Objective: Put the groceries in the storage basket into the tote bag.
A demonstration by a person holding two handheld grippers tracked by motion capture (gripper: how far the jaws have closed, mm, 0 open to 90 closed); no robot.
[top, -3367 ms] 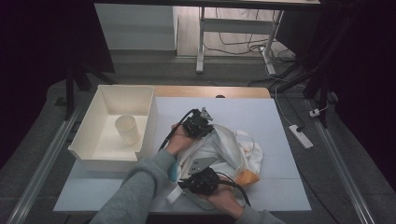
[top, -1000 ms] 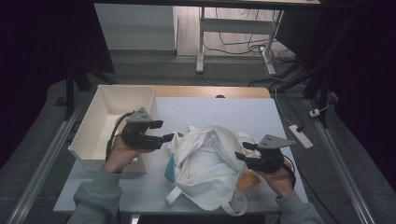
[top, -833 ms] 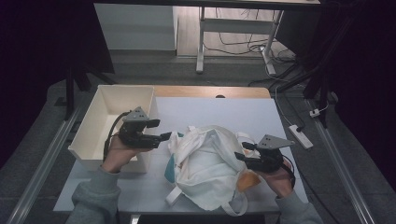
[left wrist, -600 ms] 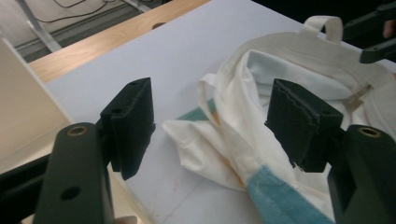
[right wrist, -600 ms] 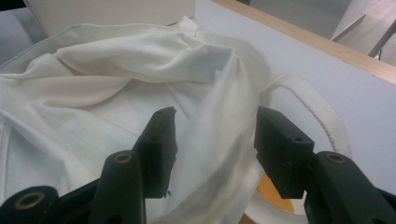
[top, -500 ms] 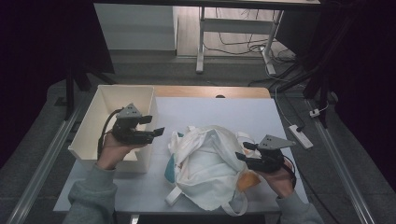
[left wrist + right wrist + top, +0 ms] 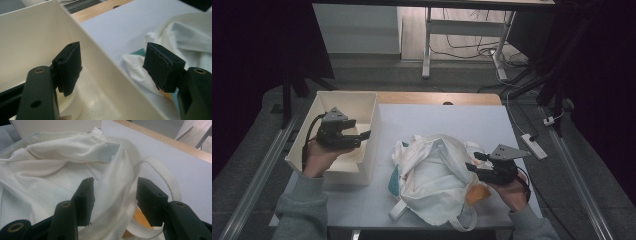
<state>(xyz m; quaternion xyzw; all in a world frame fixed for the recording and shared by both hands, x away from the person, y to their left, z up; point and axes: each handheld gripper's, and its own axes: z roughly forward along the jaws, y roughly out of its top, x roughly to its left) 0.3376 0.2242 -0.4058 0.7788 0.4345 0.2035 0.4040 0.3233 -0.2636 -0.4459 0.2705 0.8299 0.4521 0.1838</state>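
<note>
Moved leftward, 1 left gripper gapes empty astride 1 white bin's wall; 1 right gripper, jaws parted, straddles 1 cloth bag's rim.

- My left gripper is black, with a grey three-cornered plate on top.
- My right gripper is black too, with the same grey plate.
- The cloth bag is plain off-white, with orange and teal patches showing at its edges.
- The bin is cream-white.
- The table is pale blue-grey, with a light wood strip at its far edge.
- My sleeves are grey.
</note>
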